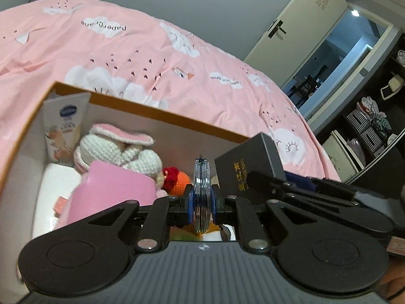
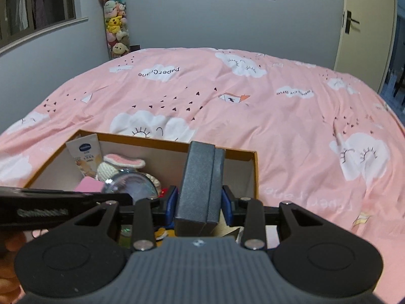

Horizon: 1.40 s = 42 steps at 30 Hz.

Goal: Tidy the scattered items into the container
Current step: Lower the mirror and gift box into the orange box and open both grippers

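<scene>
An open cardboard box [image 1: 162, 108] with orange rim and white inside sits on the pink bed; it also shows in the right wrist view [image 2: 255, 172]. My left gripper [image 1: 201, 198] is shut on a round clear disc-shaped case [image 1: 201, 177], held edge-on over the box. My right gripper [image 2: 200, 202] is shut on a dark grey box [image 2: 200, 177] with gold lettering, held upright over the box's right part; it shows in the left wrist view [image 1: 243, 167] too. Inside lie a white tube [image 1: 64, 129], a crocheted bunny [image 1: 121, 149], a pink item [image 1: 114, 190] and an orange toy [image 1: 178, 181].
The pink duvet [image 2: 253, 106] covers the bed around the box. A door [image 1: 293, 22] and dark shelves [image 1: 374, 121] stand to the right. A tall tube of plush toys [image 2: 116, 17] stands in the far corner.
</scene>
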Motion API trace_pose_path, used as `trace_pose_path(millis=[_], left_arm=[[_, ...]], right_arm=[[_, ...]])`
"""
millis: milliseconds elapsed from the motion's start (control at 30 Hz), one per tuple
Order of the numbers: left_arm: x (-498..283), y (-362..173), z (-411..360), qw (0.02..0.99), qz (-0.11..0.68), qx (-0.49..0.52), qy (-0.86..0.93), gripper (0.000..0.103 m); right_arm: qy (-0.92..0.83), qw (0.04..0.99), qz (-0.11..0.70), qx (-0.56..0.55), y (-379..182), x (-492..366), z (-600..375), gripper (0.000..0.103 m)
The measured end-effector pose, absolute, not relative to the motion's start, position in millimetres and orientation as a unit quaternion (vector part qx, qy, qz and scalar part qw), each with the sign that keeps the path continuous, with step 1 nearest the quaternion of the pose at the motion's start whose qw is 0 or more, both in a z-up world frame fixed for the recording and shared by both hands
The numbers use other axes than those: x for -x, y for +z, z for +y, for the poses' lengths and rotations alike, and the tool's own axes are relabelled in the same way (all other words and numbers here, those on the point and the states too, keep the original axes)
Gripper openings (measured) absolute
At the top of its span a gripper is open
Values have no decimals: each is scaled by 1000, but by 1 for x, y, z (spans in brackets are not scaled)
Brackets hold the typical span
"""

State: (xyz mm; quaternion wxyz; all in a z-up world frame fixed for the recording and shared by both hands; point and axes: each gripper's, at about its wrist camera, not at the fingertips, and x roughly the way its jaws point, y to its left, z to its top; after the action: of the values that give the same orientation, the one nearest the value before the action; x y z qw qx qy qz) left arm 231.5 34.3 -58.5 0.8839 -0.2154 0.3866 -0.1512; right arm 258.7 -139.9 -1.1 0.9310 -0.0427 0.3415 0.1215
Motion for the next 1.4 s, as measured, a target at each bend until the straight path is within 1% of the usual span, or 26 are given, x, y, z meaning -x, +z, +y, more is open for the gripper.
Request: trace_pose_path(millis=[433,533,567,700,733,867,1133,1400], left_arm=[[-231,-63,30,889,395,195,-123,16],[-230,-64,31,890,399,187,-113,22],[-229,-65,30,891,401,182,-108,26],[-225,-65,32,893,398,181,-105,29],[-223,-62,33,896,393,179,-105,30],[-213,-49,32,909,366,165,-109,37],[-197,-37,33,925,342,141,-85,37],[-188,-35,49,926,335,155,-74,37]], right_arm=[[120,930,343,50,-5,-258,-139,39],[120,932,340,48,-5,-257,-139,39],[120,932,339,48,-5,-257,-138,39],[119,935,333,40,-2,-255,-139,39],[120,935,331,36,-1,-255,-140,37],[128,935,330,10,3,-255,-142,36],[133,934,331,1,4,-255,-139,36],[165,920,337,-114,10,-264,-146,36]])
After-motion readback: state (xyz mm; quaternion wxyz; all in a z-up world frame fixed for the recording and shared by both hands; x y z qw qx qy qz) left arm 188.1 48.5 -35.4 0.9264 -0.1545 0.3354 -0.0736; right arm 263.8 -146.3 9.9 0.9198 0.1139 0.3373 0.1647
